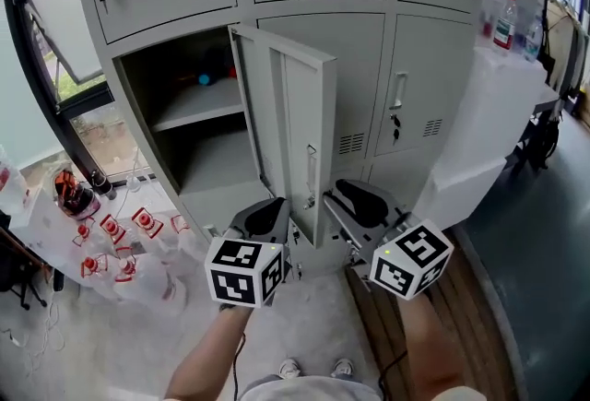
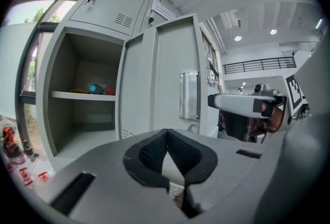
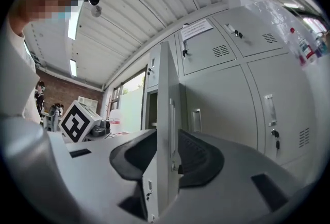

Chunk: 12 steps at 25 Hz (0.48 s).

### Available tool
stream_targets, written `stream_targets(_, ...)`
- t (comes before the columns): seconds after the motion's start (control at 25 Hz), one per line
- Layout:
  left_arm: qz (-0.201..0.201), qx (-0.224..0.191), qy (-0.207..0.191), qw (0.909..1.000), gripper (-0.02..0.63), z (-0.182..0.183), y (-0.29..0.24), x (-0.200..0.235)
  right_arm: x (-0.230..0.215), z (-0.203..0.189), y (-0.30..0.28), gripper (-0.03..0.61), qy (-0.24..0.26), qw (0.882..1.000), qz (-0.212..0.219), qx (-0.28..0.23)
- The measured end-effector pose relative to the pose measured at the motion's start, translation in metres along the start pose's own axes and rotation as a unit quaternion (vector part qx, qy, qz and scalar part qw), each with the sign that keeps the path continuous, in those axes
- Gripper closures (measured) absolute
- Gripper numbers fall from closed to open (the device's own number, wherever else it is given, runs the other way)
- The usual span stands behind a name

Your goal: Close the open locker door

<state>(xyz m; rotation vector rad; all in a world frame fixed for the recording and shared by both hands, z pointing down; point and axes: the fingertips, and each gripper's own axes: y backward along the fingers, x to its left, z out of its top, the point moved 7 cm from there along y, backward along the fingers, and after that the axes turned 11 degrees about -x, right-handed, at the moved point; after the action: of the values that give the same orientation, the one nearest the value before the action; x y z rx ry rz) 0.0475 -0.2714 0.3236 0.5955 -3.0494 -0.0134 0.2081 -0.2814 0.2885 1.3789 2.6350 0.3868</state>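
The grey locker door point(image 1: 290, 123) stands swung out from the open compartment point(image 1: 198, 159), its free edge toward me. In the right gripper view that door edge point(image 3: 164, 130) runs up between the jaws of my right gripper point(image 3: 167, 158), which is open; the pads stand just off the metal. The recessed handle point(image 1: 312, 171) sits on the door face. My left gripper point(image 1: 267, 217) hovers low in front of the door, left of its edge. In its own view the left gripper point(image 2: 166, 138) is shut with nothing held. A blue item point(image 1: 204, 78) lies on the inner shelf.
Closed lockers point(image 1: 406, 95) fill the bank to the right and above. Several red-labelled packets point(image 1: 120, 242) lie on the floor at left, below a window. A bottle point(image 1: 505, 21) stands on a white counter at the right. Wooden boards point(image 1: 433, 316) run under my right arm.
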Motion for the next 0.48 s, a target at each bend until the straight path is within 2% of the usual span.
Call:
stream_targets(0.24,0.061,-0.005,-0.001,0.9981,0.607,0.002,0.002,-0.005,-0.015,0.002,-0.009,0.465,-0.018,0.996,0.09,-0.011)
stream_targets(0.48,0.117,-0.008,-0.009,0.993,0.607,0.004,0.01,-0.011,-0.027,-0.002,-0.017,0.453,-0.05,0.985,0.167,-0.013)
